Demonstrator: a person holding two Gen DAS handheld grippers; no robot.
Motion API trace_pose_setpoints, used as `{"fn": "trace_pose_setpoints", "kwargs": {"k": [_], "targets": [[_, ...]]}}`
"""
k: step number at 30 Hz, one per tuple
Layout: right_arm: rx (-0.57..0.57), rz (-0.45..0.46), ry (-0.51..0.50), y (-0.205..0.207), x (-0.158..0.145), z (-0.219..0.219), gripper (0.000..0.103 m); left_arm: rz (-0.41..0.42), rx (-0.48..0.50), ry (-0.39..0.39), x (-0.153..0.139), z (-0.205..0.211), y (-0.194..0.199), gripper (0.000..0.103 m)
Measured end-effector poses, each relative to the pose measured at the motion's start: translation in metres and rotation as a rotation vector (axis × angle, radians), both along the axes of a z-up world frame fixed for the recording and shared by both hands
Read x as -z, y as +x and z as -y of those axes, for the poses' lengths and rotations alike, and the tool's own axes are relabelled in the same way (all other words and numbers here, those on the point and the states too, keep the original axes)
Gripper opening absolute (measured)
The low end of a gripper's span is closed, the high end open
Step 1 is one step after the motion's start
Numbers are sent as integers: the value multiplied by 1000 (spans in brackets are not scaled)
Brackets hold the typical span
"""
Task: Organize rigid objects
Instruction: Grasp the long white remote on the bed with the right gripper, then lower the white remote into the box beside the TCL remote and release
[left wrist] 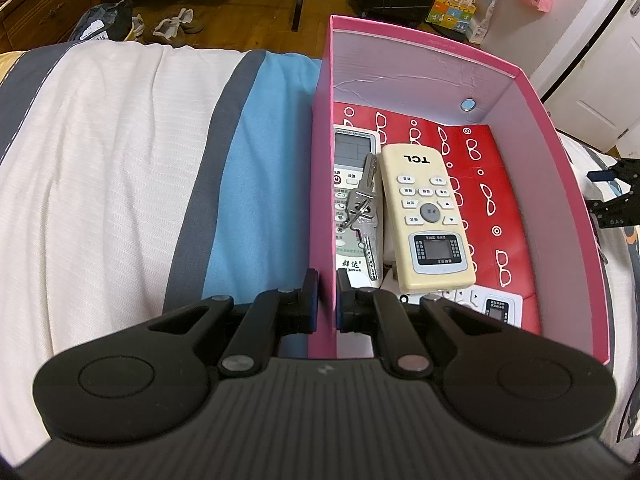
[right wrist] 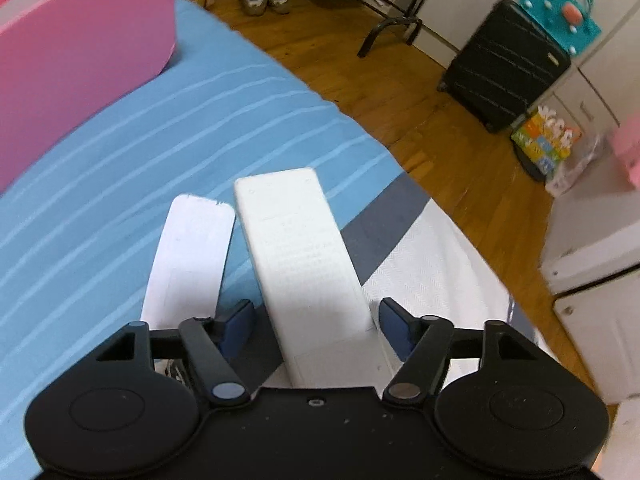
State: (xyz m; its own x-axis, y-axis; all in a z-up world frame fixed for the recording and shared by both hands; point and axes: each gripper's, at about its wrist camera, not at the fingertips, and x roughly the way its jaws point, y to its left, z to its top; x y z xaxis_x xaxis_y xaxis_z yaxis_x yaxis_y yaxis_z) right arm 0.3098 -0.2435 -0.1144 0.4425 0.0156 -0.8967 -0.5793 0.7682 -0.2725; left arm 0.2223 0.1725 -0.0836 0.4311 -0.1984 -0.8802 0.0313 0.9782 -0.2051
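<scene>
The left gripper is closed on the near left wall of the pink box, 1 finger outside and 1 inside, pads pressed against the thin wall. Inside the box, just past the inner finger, a bunch of keys lies on top of a white remote along the left wall. Beside them a cream remote marked TCL lies face up, its lower end propped over another white remote near the front. They all rest on a red sheet printed with white glasses. The box sits on a striped bedspread.

The right gripper is wide open, its 2 fingers set either side of a white remote that lies face down between them, not touching either pad. Just to its left lies a thin white cover piece, partly under the left finger. Both rest on the bedspread. The pink box stands at the upper left, well apart.
</scene>
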Motion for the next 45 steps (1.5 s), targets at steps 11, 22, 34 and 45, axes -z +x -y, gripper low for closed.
{"fn": "trace_pose_setpoints", "kwargs": {"k": [11,22,34,45], "targets": [[275,-71,257,6,-17,13,63,-2,-4,3,0,0,0,7],[416,-95,426,2,-33,27,26,-4,-5,1,0,0,0,7],[346,-57,227,26,-24,-1,21,5,-6,17,0,3,-3,6],[374,89,302,-5,-82,-10,20,11,12,39,-2,5,-3,5]]}}
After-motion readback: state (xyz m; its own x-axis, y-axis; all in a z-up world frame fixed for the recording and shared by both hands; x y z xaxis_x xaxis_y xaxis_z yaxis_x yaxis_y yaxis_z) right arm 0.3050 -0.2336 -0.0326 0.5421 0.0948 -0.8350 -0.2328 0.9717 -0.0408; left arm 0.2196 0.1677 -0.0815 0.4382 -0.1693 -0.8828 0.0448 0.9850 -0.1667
